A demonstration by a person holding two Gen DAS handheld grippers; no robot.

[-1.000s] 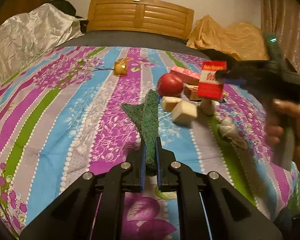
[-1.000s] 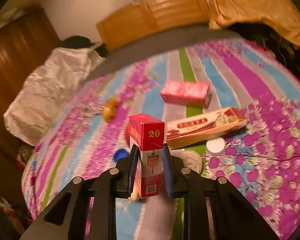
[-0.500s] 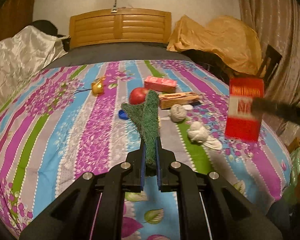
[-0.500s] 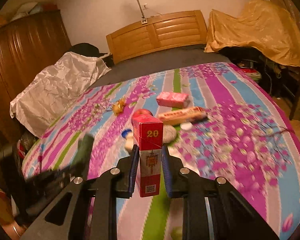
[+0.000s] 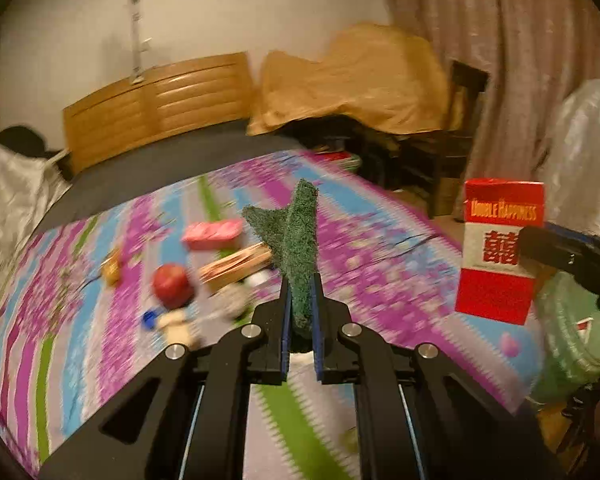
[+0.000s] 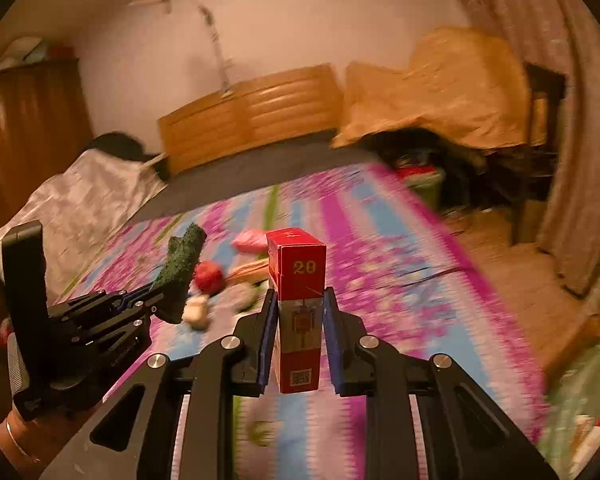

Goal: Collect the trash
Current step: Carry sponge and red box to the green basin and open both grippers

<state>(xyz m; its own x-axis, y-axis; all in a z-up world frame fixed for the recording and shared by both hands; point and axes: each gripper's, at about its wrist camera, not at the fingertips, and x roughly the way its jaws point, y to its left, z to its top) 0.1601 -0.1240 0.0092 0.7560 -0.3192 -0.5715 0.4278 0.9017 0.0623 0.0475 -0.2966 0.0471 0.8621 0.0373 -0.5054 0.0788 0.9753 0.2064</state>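
My left gripper (image 5: 301, 300) is shut on a dark green scouring pad (image 5: 296, 240) that sticks up folded between the fingers; the pad also shows in the right wrist view (image 6: 178, 272). My right gripper (image 6: 298, 320) is shut on a red and white cigarette box (image 6: 298, 312), held upright above the bed's right edge; the box also shows in the left wrist view (image 5: 500, 248). A green trash bag (image 5: 576, 332) sits low beside the bed, just below and right of the box. Both grippers are above the bedspread (image 5: 380, 264).
On the bedspread lie a red apple (image 5: 172, 284), a pink pack (image 5: 212, 234), a long brown box (image 5: 236, 266), a gold wrapper (image 5: 112, 270), a blue cap (image 5: 150, 318) and pale lumps (image 5: 178, 326). A wooden headboard (image 5: 156, 104) and curtain (image 5: 520, 60) stand behind.
Both grippers have swung right, away from the trash pile, toward the bed's right edge and the green bag. Each keeps its hold.
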